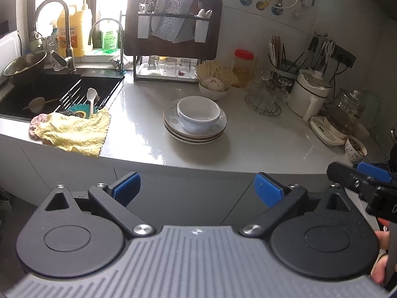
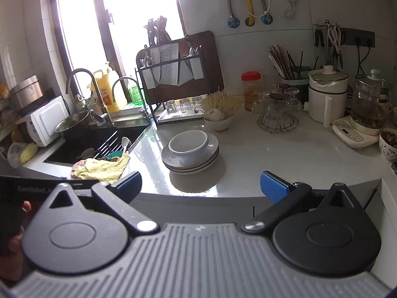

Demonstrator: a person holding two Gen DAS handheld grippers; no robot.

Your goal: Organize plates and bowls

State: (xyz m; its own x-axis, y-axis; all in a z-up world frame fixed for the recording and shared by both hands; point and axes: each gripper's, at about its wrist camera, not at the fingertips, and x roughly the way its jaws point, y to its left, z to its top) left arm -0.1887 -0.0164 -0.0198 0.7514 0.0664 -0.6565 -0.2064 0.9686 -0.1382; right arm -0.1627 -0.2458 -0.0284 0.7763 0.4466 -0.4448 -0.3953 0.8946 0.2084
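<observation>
- Ahead of both grippers, near the middle of the table [image 1: 248, 136], stands the stack of plates [image 1: 194, 134] with a white bowl [image 1: 198, 111] seated upright on top — the bowl rests inside the top plate's rim, touching it.
- Left gripper [image 1: 198, 188]: jaws spread wide, nothing between them; it hangs off the table's front edge, well apart from the stack, which lies straight ahead and slightly above centre in its view.
- Right gripper [image 2: 201, 186]: likewise spread wide and empty, also short of the table edge; from it the stack [image 2: 191, 159] lies ahead and a little to the left, with the bowl [image 2: 188, 141] on top.
- Judgement: neither gripper is clearly the nearer; the left one is lined up more squarely. Plates and bowl are round, so no long axis governs the approach — a rim grasp from the near side looks the likely call.
- Sink [image 1: 62, 87] lies to the left of the stack, a yellow cloth [image 1: 74, 134] draped at its near edge.
- Writing: the green bottle [image 1: 109, 39] and the orange jug [image 1: 72, 32] by the window carry labels, too small to read. Pale lettering on the left unit's black body, seen at the right view's left edge, is too blurred to read with confidence.
</observation>
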